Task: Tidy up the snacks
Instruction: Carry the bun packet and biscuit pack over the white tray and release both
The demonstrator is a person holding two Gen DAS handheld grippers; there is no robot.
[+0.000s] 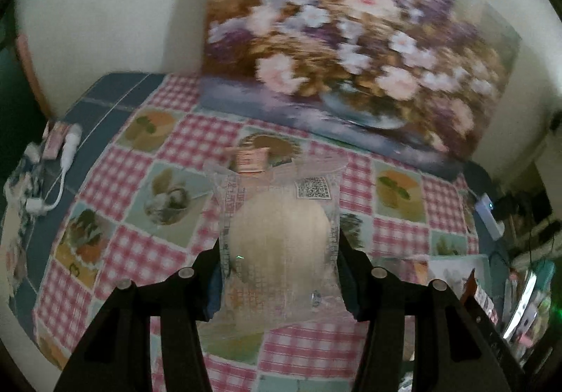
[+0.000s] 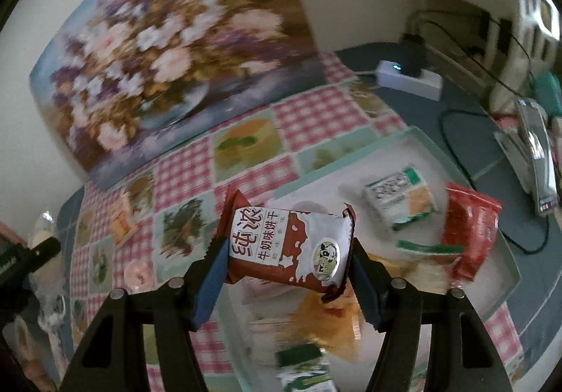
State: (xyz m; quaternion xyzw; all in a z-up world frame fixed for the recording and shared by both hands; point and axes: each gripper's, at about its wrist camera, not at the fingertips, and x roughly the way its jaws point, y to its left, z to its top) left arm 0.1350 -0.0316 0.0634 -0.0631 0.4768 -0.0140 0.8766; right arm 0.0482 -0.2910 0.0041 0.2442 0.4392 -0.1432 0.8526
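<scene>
Above the tray (image 2: 414, 143), right gripper (image 2: 286, 251) clamps the milk-biscuit packet (image 2: 286, 248), seemingly for dropping in; left gripper (image 1: 279, 251) pinches a clear-wrapped bun (image 1: 279, 234) over the tablecloth (image 1: 133, 244).

A: What is covering the work surface?
B: A checked pink-and-white tablecloth (image 1: 168, 146) with fruit panels is lying flat over a blue underlayer.

A: What is standing behind it?
B: A floral painting (image 1: 351, 51) is leaning against the pale wall (image 1: 105, 6).

A: Any electrical items?
B: A white power strip (image 2: 409, 78) is sitting near the right corner, showing a lit indicator. A white cable (image 1: 61, 178) is lying at the left edge.
</scene>
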